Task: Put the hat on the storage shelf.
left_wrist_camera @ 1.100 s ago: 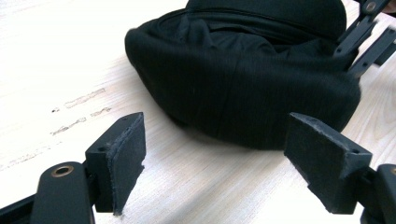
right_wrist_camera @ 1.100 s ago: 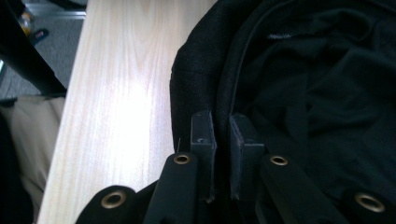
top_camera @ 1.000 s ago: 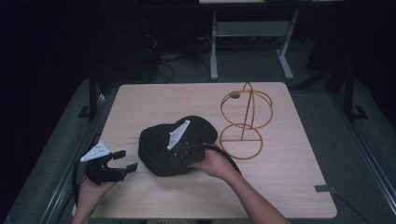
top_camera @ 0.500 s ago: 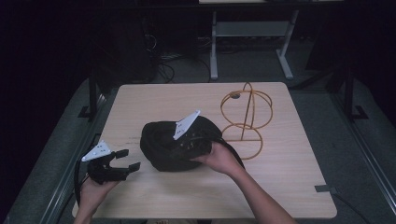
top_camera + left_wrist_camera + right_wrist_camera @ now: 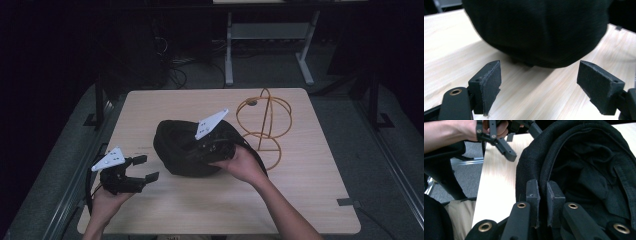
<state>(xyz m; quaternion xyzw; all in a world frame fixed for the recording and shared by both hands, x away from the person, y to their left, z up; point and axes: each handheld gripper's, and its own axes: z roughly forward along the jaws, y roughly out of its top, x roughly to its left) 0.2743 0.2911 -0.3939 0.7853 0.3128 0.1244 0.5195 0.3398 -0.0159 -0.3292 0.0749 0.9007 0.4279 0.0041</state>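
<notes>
A black cloth hat [image 5: 180, 150] lies in the middle of the wooden table [image 5: 300, 190], its hollow inside facing my right gripper [image 5: 212, 147]. That gripper is shut on the hat's rim. In the right gripper view the rim cloth is pinched between the two pads of the right gripper [image 5: 543, 202], and the hat's lining [image 5: 589, 175] shows beyond. My left gripper [image 5: 145, 168] hovers open near the table's front left, pointing at the hat. In the left gripper view its jaws [image 5: 549, 85] stand wide apart, with the hat's dark crown [image 5: 536, 32] just ahead and nothing between them.
An orange wire stand [image 5: 264, 125] with a round base stands right of the hat, toward the back. My left gripper [image 5: 520, 138] and its hand show at the top of the right gripper view. A desk frame and cables sit on the dark floor behind the table.
My right gripper has risen and moved right, lifting the hat's rim with it. The left gripper has lifted a little toward the hat, still open.
</notes>
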